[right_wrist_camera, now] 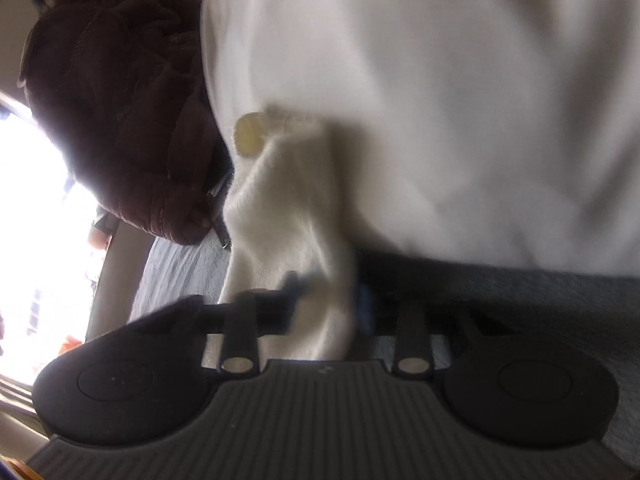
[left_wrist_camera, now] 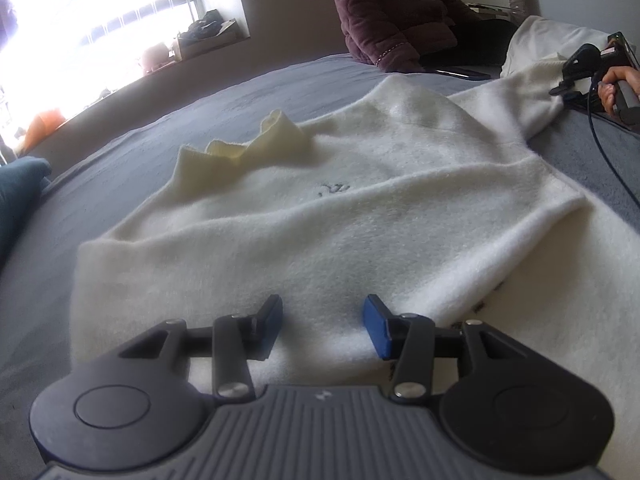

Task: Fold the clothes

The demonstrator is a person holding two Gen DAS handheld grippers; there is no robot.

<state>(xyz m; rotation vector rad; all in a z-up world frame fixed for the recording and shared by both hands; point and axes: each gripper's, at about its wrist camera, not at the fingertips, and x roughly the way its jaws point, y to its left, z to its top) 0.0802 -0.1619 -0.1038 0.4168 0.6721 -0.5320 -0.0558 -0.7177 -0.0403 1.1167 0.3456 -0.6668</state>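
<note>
A cream fleece sweater (left_wrist_camera: 360,208) lies spread on the grey bed cover (left_wrist_camera: 120,168), its ribbed yellowish collar (left_wrist_camera: 248,148) standing up toward the far left. My left gripper (left_wrist_camera: 322,328) hovers low over the sweater's near edge, open, with only flat fabric below the blue pads. My right gripper (left_wrist_camera: 568,84) sits at the far right, held by a hand, at the end of the sweater's sleeve. In the right wrist view, which is blurred, the sleeve (right_wrist_camera: 296,216) runs between the fingers and my right gripper (right_wrist_camera: 328,304) is shut on it.
A person in a maroon padded jacket (left_wrist_camera: 384,12) sits at the far side of the bed. A white pillow (left_wrist_camera: 560,36) lies behind the right gripper. A black cable (left_wrist_camera: 608,160) trails over the bed on the right. A teal cloth (left_wrist_camera: 20,192) lies at the left edge.
</note>
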